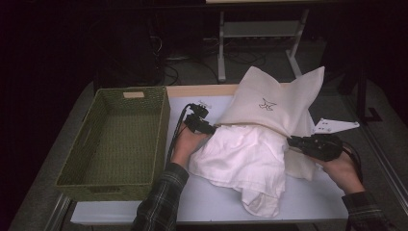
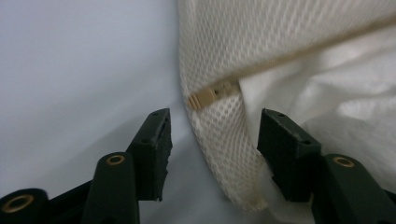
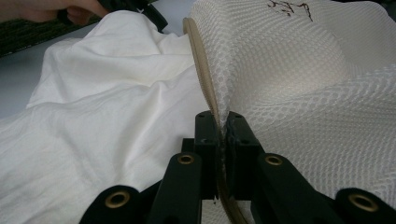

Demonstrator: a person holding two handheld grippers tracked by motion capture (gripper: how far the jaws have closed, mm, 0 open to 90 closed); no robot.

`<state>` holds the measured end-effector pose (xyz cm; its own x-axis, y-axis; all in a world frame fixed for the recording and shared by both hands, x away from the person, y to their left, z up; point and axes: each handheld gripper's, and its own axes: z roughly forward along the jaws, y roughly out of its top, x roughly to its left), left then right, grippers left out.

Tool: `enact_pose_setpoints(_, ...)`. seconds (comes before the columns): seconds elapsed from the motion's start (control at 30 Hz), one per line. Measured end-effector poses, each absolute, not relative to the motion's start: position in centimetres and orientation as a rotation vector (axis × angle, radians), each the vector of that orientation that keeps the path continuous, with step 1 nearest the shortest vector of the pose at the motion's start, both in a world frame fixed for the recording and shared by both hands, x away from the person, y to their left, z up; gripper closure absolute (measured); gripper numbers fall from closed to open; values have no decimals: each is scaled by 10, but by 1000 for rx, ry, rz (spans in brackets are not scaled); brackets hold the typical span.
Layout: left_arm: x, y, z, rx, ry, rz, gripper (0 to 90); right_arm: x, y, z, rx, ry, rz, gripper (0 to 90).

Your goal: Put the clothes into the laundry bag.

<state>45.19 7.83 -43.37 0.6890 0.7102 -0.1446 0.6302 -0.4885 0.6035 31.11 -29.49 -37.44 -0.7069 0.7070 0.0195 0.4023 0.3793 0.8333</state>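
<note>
A cream mesh laundry bag (image 1: 274, 103) with a small dark emblem lies at the back right of the table, its mouth toward me. A white garment (image 1: 240, 159) spills out of that mouth toward the front edge. My left gripper (image 1: 211, 129) is at the bag's left corner. In the left gripper view its jaws stand open (image 2: 215, 140) astride the bag's mesh edge (image 2: 219, 149), just below a tan zipper pull (image 2: 203, 97), and the pads are clear of the fabric. My right gripper (image 1: 291, 141) is shut on the bag's tan-trimmed rim (image 3: 205, 79), holding it up beside the garment (image 3: 102, 107).
A green woven basket (image 1: 161, 125) stands to the left on the white table (image 1: 308, 197), close to my left hand. A grey three-cornered plate (image 1: 332, 126) sticks up from the right gripper. Beyond the table's wooden far edge are dark floor, cables and a metal stand.
</note>
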Motion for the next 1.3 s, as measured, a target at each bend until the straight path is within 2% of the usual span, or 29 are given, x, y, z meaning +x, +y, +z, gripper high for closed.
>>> enact_pose_setpoints(0.13, 450, 77, -440, 2252, 1023, 175, 416, 311, -294, -375, 964, 2305, 1245, 840)
enact_pose_setpoints(0.3, 452, 75, -443, 2231, 1009, 203, 456, 312, -294, -375, 962, 2307, 1242, 839)
enact_pose_setpoints(0.47, 449, 65, -444, 2253, 980, 288, 582, 312, -294, -376, 966, 2309, 1241, 840)
enact_pose_setpoints(0.6, 449, 64, -445, 2233, 968, 237, 833, 312, -293, -376, 962, 2308, 1241, 840)
enact_pose_setpoints(0.7, 449, 66, -444, 2212, 987, 223, 868, 312, -293, -376, 959, 2306, 1240, 840)
enact_pose_setpoints(0.87, 444, 75, -430, 2121, 988, 235, 875, 311, -297, -376, 974, 2291, 1247, 830)
enact_pose_setpoints(0.93, 441, 76, -422, 2123, 965, 260, 876, 311, -299, -377, 992, 2277, 1249, 787)
enact_pose_setpoints(1.03, 437, 77, -417, 2118, 964, 274, 876, 309, -304, -378, 1031, 2252, 1244, 639)
enact_pose_setpoints(1.13, 435, 80, -415, 2110, 962, 277, 875, 304, -312, -376, 1080, 2217, 1222, 528)
enact_pose_setpoints(1.3, 433, 82, -413, 2099, 966, 282, 875, 287, -334, -378, 1183, 2176, 1163, 424)
